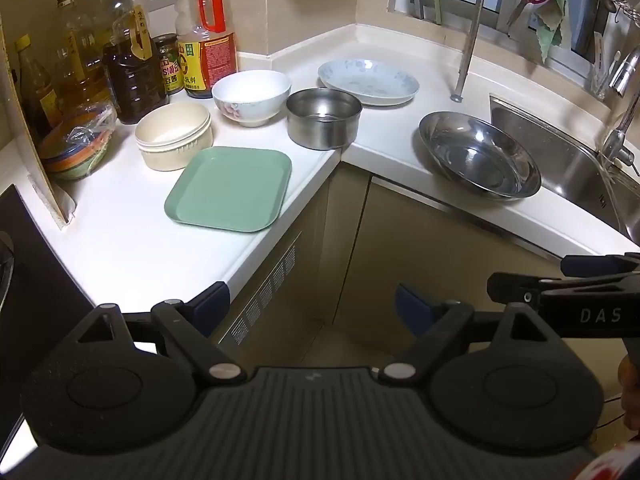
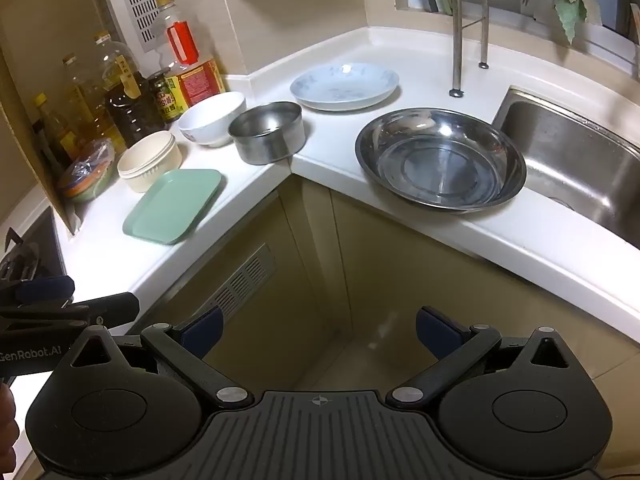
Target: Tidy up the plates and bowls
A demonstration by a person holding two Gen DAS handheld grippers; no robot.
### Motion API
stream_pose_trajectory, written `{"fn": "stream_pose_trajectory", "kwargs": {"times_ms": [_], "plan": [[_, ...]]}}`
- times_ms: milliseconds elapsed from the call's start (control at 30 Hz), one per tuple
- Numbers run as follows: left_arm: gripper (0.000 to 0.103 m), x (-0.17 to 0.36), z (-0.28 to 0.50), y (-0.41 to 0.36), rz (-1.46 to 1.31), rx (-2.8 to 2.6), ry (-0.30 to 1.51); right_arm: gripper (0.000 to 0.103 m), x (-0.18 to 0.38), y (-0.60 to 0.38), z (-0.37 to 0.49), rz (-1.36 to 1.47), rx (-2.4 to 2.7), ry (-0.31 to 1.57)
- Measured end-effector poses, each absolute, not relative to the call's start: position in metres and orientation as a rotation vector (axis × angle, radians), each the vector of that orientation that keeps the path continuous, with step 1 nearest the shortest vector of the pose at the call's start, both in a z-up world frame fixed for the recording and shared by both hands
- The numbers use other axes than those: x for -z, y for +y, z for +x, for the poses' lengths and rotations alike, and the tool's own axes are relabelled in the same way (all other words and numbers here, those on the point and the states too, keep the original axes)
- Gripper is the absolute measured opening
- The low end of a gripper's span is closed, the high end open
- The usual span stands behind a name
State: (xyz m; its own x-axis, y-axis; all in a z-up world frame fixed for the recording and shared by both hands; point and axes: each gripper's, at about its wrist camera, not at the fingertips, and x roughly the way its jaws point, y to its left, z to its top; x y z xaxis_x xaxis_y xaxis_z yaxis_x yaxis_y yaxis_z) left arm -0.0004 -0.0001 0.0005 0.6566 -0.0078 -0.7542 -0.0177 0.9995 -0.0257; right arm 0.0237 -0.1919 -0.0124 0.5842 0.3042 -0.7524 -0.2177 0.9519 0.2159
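On the white corner counter (image 1: 120, 248) lie a green square plate (image 1: 228, 190), a cream round bowl (image 1: 174, 140), a white flowered bowl (image 1: 252, 96), a steel straight-sided bowl (image 1: 324, 118), a pale blue plate (image 1: 368, 80) and a wide steel basin (image 1: 480, 156). All show in the right wrist view too: green plate (image 2: 172, 206), cream bowl (image 2: 148, 160), white bowl (image 2: 212, 118), steel bowl (image 2: 268, 132), blue plate (image 2: 344, 86), basin (image 2: 440, 158). My left gripper (image 1: 312, 304) and right gripper (image 2: 318, 330) are open and empty, held in front of the cabinets, apart from the dishes.
Oil and sauce bottles (image 1: 124, 64) stand at the back left by a wrapped bowl (image 1: 76, 148). A stove (image 1: 24, 264) is at the far left. A steel sink (image 2: 580, 172) with tap (image 1: 624, 80) is on the right. Rack legs (image 2: 456, 28) stand behind the basin.
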Motion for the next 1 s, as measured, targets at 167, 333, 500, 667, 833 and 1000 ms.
{"fn": "stream_pose_trajectory", "kwargs": {"times_ms": [167, 333, 500, 667, 833, 1000], "plan": [[0.089, -0.004, -0.002, -0.002, -0.026, 0.0, 0.848, 0.102, 0.012, -0.191, 0.02, 0.103, -0.307, 0.893], [0.089, 0.0, -0.008, 0.003, -0.037, -0.005, 0.856, 0.102, 0.01, -0.184, 0.013, 0.101, -0.303, 0.893], [0.089, 0.0, -0.013, -0.003, -0.032, -0.005, 0.85, 0.102, 0.009, -0.189, 0.012, 0.103, -0.306, 0.891], [0.089, -0.002, -0.016, -0.005, -0.034, 0.001, 0.852, 0.102, 0.009, -0.196, 0.008, 0.11, -0.31, 0.889], [0.089, -0.003, -0.018, -0.006, -0.035, 0.001, 0.845, 0.102, 0.009, -0.197, 0.005, 0.11, -0.31, 0.882], [0.089, -0.003, -0.018, -0.004, -0.038, 0.006, 0.842, 0.102, 0.007, -0.197, 0.003, 0.107, -0.311, 0.875]]}}
